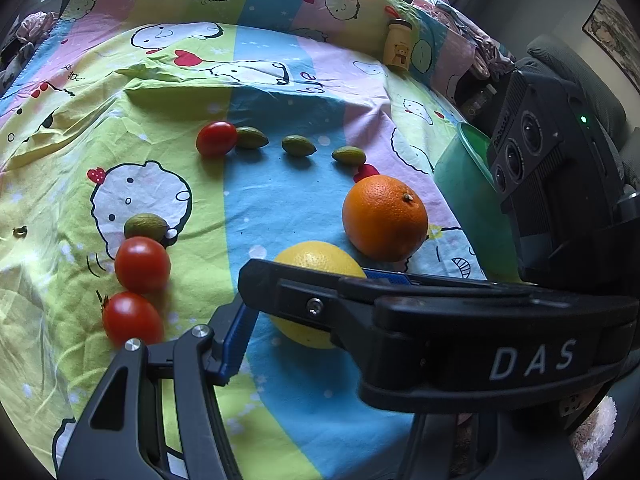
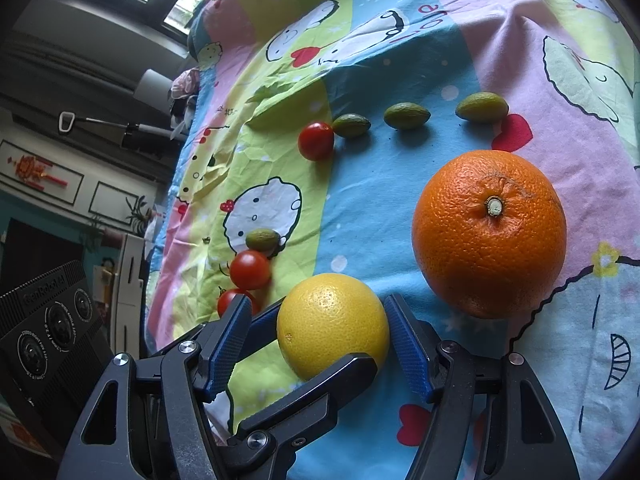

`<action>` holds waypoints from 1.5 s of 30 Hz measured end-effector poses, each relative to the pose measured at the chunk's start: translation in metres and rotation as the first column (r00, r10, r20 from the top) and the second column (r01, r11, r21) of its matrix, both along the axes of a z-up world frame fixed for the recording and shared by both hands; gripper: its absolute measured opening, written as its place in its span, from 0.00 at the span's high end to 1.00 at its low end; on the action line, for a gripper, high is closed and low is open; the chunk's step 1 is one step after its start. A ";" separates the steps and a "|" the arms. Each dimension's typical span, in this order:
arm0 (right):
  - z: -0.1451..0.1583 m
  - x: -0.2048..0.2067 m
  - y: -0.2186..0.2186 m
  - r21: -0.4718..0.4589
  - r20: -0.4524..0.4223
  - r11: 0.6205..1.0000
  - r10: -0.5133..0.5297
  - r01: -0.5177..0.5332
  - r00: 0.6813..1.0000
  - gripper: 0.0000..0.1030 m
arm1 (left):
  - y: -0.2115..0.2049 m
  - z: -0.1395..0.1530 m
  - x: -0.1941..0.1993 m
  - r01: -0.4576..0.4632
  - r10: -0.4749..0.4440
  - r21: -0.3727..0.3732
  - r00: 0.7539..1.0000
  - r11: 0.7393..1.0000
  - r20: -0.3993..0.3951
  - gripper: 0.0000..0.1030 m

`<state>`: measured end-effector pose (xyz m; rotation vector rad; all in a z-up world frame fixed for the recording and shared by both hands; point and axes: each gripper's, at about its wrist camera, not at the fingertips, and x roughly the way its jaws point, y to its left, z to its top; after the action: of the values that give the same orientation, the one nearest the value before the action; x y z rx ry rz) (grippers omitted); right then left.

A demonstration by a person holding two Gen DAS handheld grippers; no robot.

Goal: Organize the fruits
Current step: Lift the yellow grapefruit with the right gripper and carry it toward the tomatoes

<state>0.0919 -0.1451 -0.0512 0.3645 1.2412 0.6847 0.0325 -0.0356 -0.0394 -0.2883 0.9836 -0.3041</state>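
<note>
A yellow lemon (image 2: pixel 332 320) lies on the cartoon sheet between the fingers of my right gripper (image 2: pixel 318 300), which is open. Its right pad (image 2: pixel 408 348) sits close to the rind and its left pad (image 2: pixel 228 344) stands off. My left gripper (image 1: pixel 320 312) is open. One of its fingers (image 2: pixel 320 392) crosses the lemon's near side, and its left pad (image 1: pixel 236 340) shows a strip of cloth before the lemon (image 1: pixel 316 256). A large orange (image 2: pixel 490 232) rests just right of the lemon. Three cherry tomatoes (image 1: pixel 142 264) and several small green fruits (image 1: pixel 298 146) lie further left and back.
A green plastic cup (image 1: pixel 460 184) stands at the right edge of the sheet, behind the orange (image 1: pixel 384 218). A yellow bear jar (image 1: pixel 397 46) stands at the back. The right hand's finger marked DAS (image 1: pixel 480 344) hides much of the left wrist view.
</note>
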 end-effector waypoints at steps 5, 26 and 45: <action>0.000 -0.001 0.000 -0.021 0.004 1.000 -0.002 0.002 1.000 0.37 | -0.002 0.002 -0.001 0.006 -0.006 0.015 1.000 1.000 0.011 0.45; 0.016 -0.008 -0.006 -0.022 0.067 1.000 -0.006 0.007 0.998 0.40 | -0.008 0.017 -0.012 0.014 -0.017 0.027 0.994 1.000 0.108 0.46; 0.041 -0.021 -0.009 -0.036 0.162 0.999 -0.018 0.024 0.987 0.39 | -0.013 0.034 -0.023 0.025 -0.027 0.015 0.979 1.000 0.202 0.45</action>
<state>0.0711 -0.1537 -0.0106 0.2842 1.0929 0.6585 0.0095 -0.0489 -0.0053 -0.2286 0.7890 -0.3443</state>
